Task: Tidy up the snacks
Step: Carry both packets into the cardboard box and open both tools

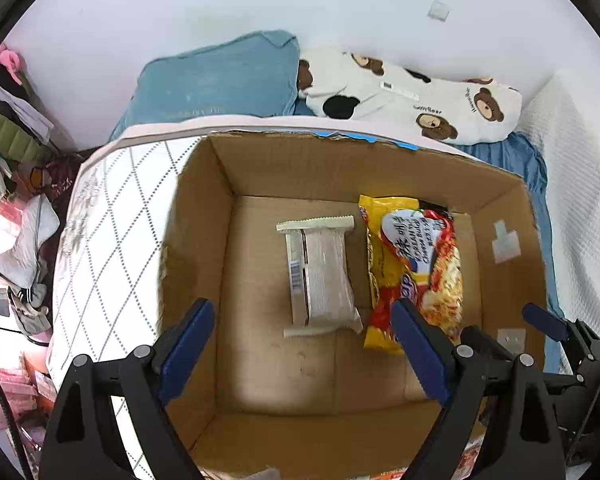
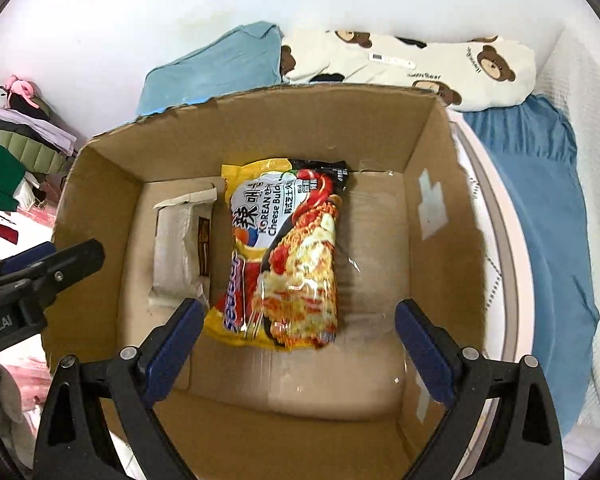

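Note:
An open cardboard box [image 1: 204, 216] [image 2: 100, 184] holds two snacks lying flat on its floor. A yellow Korean cheese noodle packet [image 1: 416, 268] [image 2: 288, 256] lies on the right. A white wrapped snack [image 1: 324, 276] [image 2: 180, 248] lies to its left. My left gripper [image 1: 304, 344] is open and empty above the box's near side. My right gripper [image 2: 300, 344] is open and empty above the noodle packet's near end. The right gripper also shows in the left wrist view [image 1: 556, 328], and the left gripper in the right wrist view [image 2: 48, 264].
The box sits on a white quilted mattress [image 1: 112, 216]. Behind it lie a blue pillow [image 1: 220, 80] [image 2: 216, 68], a bear-print pillow [image 1: 412, 96] [image 2: 412, 64] and a blue sheet [image 2: 540, 184]. Clothes are piled at the left [image 1: 8, 120] [image 2: 16, 152]. A white wall stands behind.

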`<state>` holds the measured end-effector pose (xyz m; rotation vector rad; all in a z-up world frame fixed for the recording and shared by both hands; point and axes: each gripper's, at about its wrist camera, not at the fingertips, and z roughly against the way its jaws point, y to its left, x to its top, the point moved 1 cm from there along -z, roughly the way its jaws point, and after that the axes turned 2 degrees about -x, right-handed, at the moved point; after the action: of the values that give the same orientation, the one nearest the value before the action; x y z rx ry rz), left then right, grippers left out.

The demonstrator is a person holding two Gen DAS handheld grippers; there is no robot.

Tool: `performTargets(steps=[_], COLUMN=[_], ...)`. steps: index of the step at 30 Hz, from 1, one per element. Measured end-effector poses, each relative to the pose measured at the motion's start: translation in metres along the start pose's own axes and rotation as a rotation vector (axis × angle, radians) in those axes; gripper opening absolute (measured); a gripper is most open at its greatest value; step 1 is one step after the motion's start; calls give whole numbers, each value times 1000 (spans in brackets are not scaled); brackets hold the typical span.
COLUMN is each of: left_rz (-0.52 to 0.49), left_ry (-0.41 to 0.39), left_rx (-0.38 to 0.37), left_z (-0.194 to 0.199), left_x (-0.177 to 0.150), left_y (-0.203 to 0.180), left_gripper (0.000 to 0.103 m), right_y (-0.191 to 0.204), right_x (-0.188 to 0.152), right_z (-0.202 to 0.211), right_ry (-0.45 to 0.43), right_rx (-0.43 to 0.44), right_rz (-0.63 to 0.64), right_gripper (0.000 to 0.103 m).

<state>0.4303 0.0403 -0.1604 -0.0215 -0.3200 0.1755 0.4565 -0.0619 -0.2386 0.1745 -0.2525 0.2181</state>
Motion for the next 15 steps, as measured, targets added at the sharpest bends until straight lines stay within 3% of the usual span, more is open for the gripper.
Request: performTargets(steps=[15], left_rz=[-8], left_ry=[-131], left_rx=[-47], left_z=[82], left_x=[-56], left_y=[-11], left_gripper=[90], right_y=[10], right_x=[-57], right_z=[101], right_ry=[-167], right_rx=[-9], right_rz=[13], right_gripper=[98])
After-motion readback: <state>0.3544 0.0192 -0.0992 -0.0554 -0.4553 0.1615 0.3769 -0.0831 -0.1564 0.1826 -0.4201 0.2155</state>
